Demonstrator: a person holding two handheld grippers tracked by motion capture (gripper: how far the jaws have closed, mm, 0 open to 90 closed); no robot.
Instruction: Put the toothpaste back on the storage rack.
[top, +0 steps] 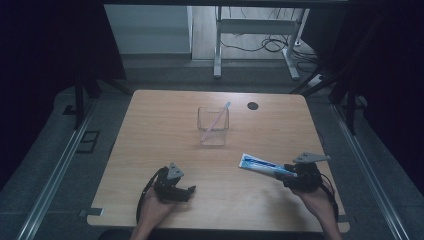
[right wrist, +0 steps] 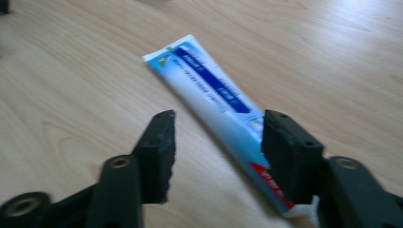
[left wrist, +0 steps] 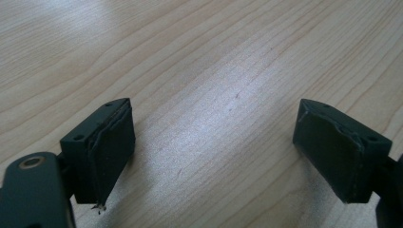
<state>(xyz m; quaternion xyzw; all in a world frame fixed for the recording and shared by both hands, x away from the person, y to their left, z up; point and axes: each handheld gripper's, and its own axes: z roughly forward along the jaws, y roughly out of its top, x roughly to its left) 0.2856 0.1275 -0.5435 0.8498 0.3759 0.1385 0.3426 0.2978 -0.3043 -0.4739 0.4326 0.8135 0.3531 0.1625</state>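
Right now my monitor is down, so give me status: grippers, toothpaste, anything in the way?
Left gripper open, nothing between jaws. Right gripper jaws around toothpaste tube, grip unconfirmed. Clear cup with toothbrush beyond, path unobstructed.

Toothpaste tube (right wrist: 214, 90) cap end hidden behind jaw

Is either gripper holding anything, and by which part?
Nothing is held. The right gripper straddles the tube near its cap end, with a gap at one jaw. The left gripper is open over the table.
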